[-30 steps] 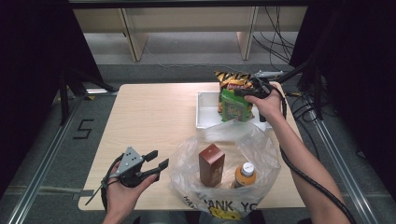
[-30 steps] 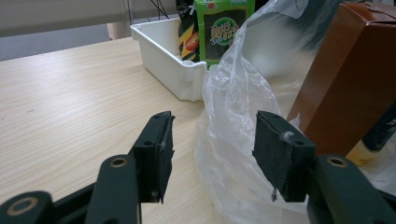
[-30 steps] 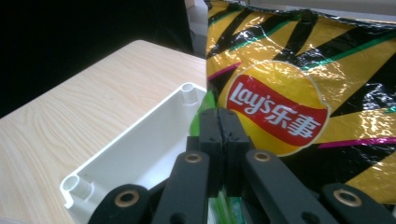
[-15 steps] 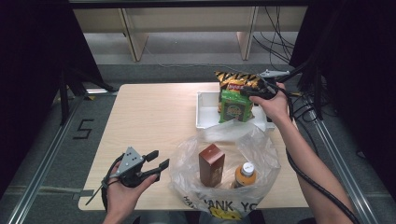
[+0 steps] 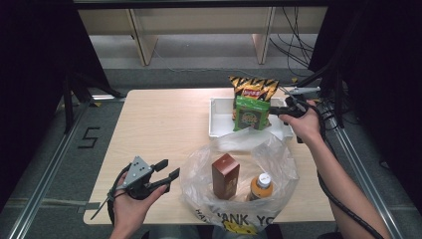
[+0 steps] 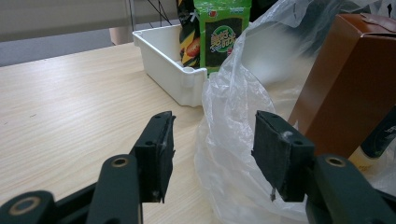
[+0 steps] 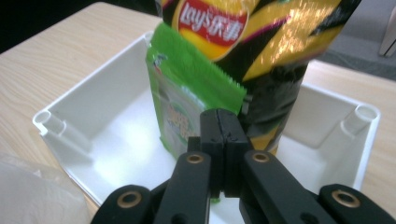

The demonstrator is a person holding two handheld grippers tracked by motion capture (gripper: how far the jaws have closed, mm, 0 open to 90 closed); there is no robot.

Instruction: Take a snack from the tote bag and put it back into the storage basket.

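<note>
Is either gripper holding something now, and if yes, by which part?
The right gripper is shut on the side edge of the green snack packet, which stands in the white tray. The left gripper is open and holds nothing.

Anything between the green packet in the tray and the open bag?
Nothing solid. The green packet stands in the white tray; only the tray's near wall and the plastic bag's raised rim lie between.

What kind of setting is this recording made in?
Probably a lab or recording booth rather than a home: a plain wooden table between dark curtains, cables trailing over the grey floor, floor rails, and a "5" taped on the floor.
</note>
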